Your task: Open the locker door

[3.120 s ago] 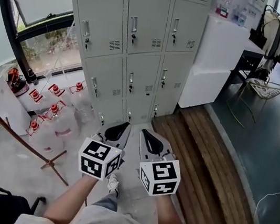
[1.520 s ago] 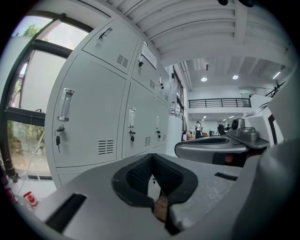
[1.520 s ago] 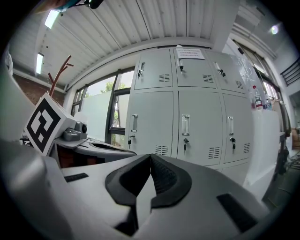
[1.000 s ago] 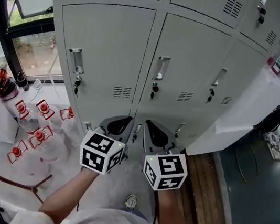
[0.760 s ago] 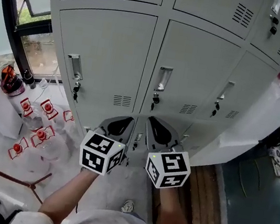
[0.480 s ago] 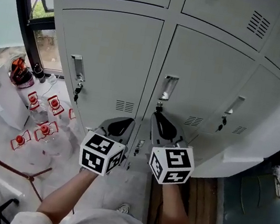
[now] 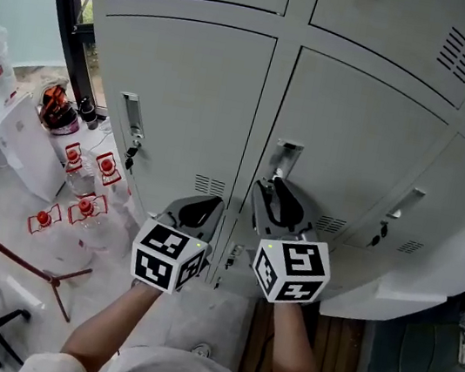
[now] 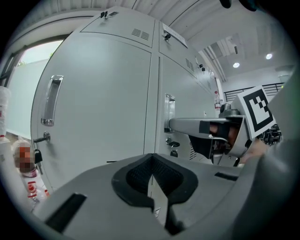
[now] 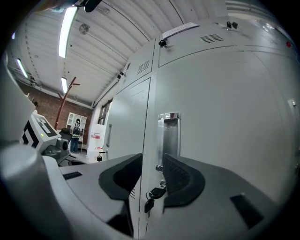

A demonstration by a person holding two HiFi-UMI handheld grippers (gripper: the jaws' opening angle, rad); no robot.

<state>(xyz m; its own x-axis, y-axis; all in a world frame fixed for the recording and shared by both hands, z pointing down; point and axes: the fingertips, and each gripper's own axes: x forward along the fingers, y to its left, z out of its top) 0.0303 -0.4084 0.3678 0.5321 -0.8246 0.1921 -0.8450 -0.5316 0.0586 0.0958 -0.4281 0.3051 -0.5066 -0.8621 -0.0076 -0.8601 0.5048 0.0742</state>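
Note:
A grey bank of lockers fills the head view. The middle locker door (image 7: 365, 132) has a chrome recessed handle (image 7: 287, 156) with a key (image 9: 154, 193) hanging in the lock below it. My right gripper (image 7: 270, 187) is held just under that handle, close to the door, and its jaws are opening. In the right gripper view the handle (image 9: 169, 136) and key show in the gap between the jaws, and nothing is gripped. My left gripper (image 7: 208, 205) hangs lower, by the seam left of the door, shut and empty (image 8: 151, 177).
The neighbouring left locker door (image 7: 186, 93) has its own handle (image 7: 131, 115). On the floor at left lie several red-capped bottles (image 7: 79, 204), a white box (image 7: 16, 136) and a red stand leg (image 7: 10, 249). A white cabinet (image 7: 427, 288) juts out at right.
I have come closer to the lockers. My right gripper has risen to just below the middle door's handle and its jaws have parted. The left gripper has kept its place.

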